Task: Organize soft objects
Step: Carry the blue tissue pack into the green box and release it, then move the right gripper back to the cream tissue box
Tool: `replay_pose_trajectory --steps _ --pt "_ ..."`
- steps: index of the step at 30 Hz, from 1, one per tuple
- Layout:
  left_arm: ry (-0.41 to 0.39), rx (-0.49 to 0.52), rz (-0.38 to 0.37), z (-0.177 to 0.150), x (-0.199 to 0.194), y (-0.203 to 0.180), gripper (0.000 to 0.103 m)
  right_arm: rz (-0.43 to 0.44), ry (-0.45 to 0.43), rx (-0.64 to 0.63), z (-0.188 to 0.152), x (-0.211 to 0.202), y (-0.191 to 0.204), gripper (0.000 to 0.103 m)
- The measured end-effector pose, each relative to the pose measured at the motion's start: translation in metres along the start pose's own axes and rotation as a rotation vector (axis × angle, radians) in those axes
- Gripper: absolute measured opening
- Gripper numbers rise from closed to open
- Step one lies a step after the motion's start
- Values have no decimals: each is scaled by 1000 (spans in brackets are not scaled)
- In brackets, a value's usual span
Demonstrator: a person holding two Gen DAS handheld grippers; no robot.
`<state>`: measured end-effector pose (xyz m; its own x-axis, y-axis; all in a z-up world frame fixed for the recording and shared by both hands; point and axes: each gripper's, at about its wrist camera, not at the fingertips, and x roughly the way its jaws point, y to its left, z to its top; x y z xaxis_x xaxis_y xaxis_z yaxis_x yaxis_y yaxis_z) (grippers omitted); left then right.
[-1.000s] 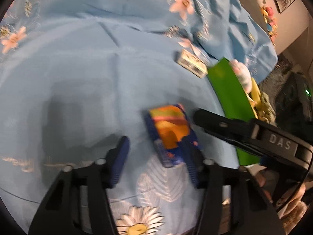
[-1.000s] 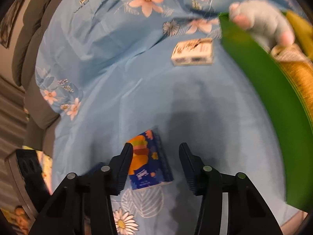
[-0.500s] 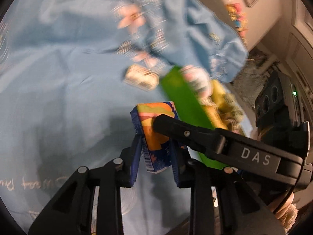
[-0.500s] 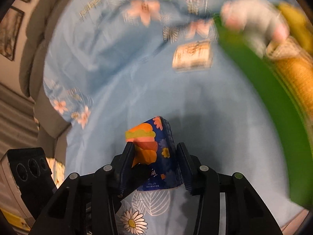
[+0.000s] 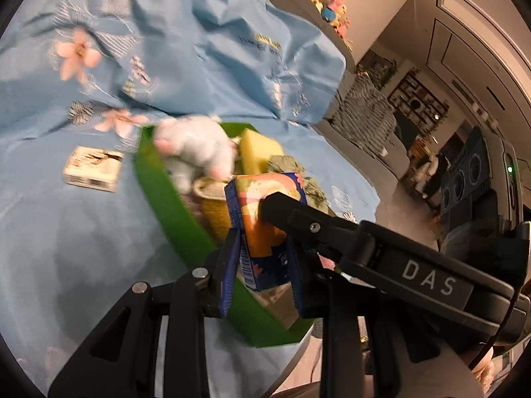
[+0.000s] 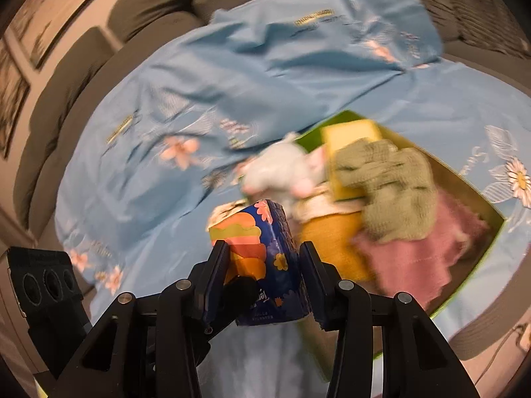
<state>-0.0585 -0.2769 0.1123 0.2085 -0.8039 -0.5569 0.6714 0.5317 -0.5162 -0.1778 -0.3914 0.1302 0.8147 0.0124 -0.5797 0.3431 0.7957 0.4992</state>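
Left gripper (image 5: 264, 267) first: your two blue pads pinch the lower end of the tissue pack (image 5: 265, 229), squeezing it narrow. The right gripper (image 6: 264, 280) clamps the same pack across its wider sides, so you carry it between both. Ahead of the left gripper and a little to its right lies the green box (image 5: 172, 205), already holding a pale plush toy (image 5: 195, 152), a yellow sponge (image 5: 260, 151), a green knitted cloth (image 6: 388, 185), an orange piece (image 6: 332, 242) and a pink cloth (image 6: 421, 258). Well off to the left of the left gripper, a second, white tissue pack (image 5: 93, 169) rests on the blue bedsheet (image 5: 83, 232).

You seem to be mid-carry, pack off the sheet and at the box's near wall. Next, bring it over a free spot inside, lower it, and let both grippers spread together so it doesn't tip. Then, probably, go for the white pack.
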Motion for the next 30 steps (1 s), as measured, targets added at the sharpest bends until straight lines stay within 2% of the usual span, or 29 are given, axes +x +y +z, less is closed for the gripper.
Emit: replay_pose_trajectory --steps 7,13,15,18,19,20,21,22,25,30 --pt "90 -35 8 2 41 -1 22 -77 41 73 13 12 -45 46" --pt "116 -55 14 1 48 4 22 -120 86 89 12 24 -57 45" --pt "115 -46 19 1 45 3 25 -122 95 94 11 26 -59 45" --pt "106 -28 20 -1 33 0 32 -131 89 97 9 25 -59 45" --pt "92 -20 25 -3 27 -1 39 -136 86 95 9 25 -57 46" --pt "74 -10 38 -4 18 -1 53 -144 81 95 9 23 -56 48" --pt "55 -4 49 -5 9 0 60 -158 68 90 8 20 -52 50" --pt "26 1 63 -7 -5 3 69 -166 50 77 7 17 -47 57" --pt "-20 -7 108 -10 -34 16 75 -168 -11 46 5 8 -33 76" --pt "-61 -44 252 -27 -91 58 81 -177 -146 -30 2 -8 -1 84"
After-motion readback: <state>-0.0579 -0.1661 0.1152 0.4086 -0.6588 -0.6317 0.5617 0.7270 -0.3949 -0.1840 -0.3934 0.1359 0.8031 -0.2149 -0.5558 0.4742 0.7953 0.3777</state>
